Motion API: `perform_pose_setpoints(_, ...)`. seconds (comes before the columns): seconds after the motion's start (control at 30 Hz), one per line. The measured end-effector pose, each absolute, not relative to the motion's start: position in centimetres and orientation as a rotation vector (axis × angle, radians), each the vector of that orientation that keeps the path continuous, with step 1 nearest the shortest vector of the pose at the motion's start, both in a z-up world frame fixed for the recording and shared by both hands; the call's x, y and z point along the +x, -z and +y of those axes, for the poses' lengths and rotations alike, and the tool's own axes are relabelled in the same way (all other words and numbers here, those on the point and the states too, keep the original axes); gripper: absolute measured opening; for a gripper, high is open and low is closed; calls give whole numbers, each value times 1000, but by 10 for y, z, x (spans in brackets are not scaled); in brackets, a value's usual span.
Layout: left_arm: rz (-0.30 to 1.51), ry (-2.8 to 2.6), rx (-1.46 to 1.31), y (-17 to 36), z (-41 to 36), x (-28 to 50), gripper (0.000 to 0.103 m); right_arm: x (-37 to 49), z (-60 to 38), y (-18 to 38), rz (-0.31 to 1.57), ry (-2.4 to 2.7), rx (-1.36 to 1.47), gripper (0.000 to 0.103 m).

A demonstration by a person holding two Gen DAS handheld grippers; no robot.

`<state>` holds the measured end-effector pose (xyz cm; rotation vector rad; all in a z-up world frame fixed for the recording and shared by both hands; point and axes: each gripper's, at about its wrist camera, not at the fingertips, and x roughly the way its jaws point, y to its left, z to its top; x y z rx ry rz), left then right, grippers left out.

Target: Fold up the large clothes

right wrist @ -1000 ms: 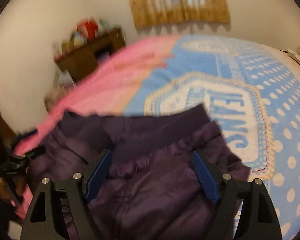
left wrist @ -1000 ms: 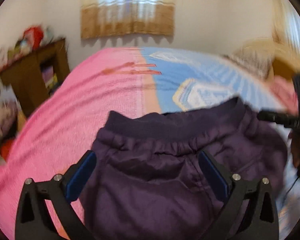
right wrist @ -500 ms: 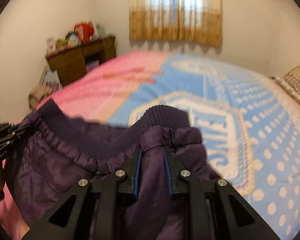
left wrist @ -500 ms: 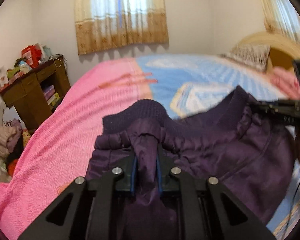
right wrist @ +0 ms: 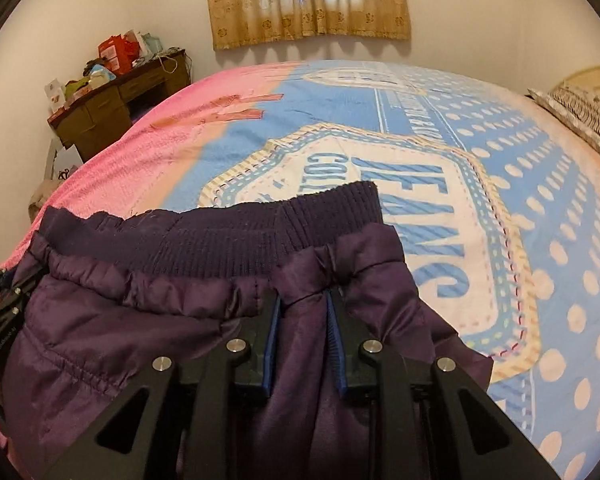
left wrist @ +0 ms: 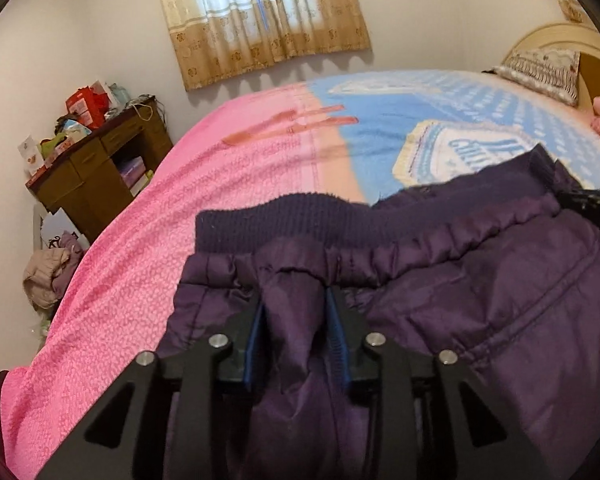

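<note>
While my left tongs [left wrist: 294, 312] sit at the bottom centre of the left wrist view, a fold of the purple jacket [left wrist: 480, 300] stands bunched between their blue pads [left wrist: 255, 340]; the jaws are easing apart, yet the fabric fills the gap and both pads touch it. My right tongs [right wrist: 302, 312], at the bottom centre of the right wrist view, pinch another fold of the same jacket [right wrist: 120, 320], with their blue pads [right wrist: 270, 344] pressed narrow against the cloth on both sides.

I see the jacket filling the lower half of both views, lying on the bed [right wrist: 540, 240], its ribbed hem [left wrist: 268, 224] just above my left tongs and running toward the right edge of the frame. In the right wrist view the same hem [right wrist: 228, 248] stretches from the left edge to just above my right tongs. My right tongs also show as a black shape at the right edge of the left wrist view, at the hem, and my left ones at the left edge of the right wrist view.

I read the jacket's shell as smooth, slightly glossy and puffy, gathered into small pleats where it meets the hem, with stitched seam lines across it. The hem is a matte knit of fine upright ribs. Under it lies a nubbly pink blanket [left wrist: 132, 280] on the left and a blue spread [right wrist: 500, 140] with pale dots and a badge-shaped panel with large letters on the right.
</note>
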<state>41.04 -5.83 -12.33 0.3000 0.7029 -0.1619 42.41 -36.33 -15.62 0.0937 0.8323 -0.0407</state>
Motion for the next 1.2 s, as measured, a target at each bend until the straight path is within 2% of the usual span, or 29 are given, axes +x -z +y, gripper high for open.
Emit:
perform_pose_setpoints(0.23,725,142,319,128,-61,409,43,431,-361,166,868,44,70,25)
perform_pose_setpoints(0.3,732,129,307,125,-59,409,52,429,-363,165,872,43,75,26)
perform_pose_setpoints(0.37,749,139,270,119,-54,410,55,428,-364,157,884,46,83,30)
perform_pose_setpoints(0.43,737,143,229,105,-48,405,63,417,-362,141,859,87,88,45)
perform_pose_setpoints(0.47,701,140,220,96,-45,397,72,410,-360,132,824,109,91,51)
perform_pose_setpoints(0.5,670,131,211,89,-45,391,81,400,-356,120,775,138,91,68)
perform_pose_setpoints(0.53,621,120,188,77,-45,381,85,392,-348,108,724,159,82,79)
perform_pose_setpoints(0.57,592,119,169,69,-47,375,96,388,-338,100,701,153,68,80)
perform_pose_setpoints(0.6,561,122,155,60,-51,370,103,388,-324,95,697,125,43,80)
perform_pose_setpoints(0.73,520,152,182,56,-80,366,103,404,-292,106,739,104,-32,80)
perform_pose_setpoints(0.87,640,115,252,101,-96,389,103,417,-297,147,818,121,-34,80)
perform_pose_setpoints(0.93,729,128,198,119,-89,403,103,415,-302,153,810,109,-1,82)
perform_pose_setpoints(1.2,763,115,209,130,-93,406,103,424,-290,167,860,140,-88,88)
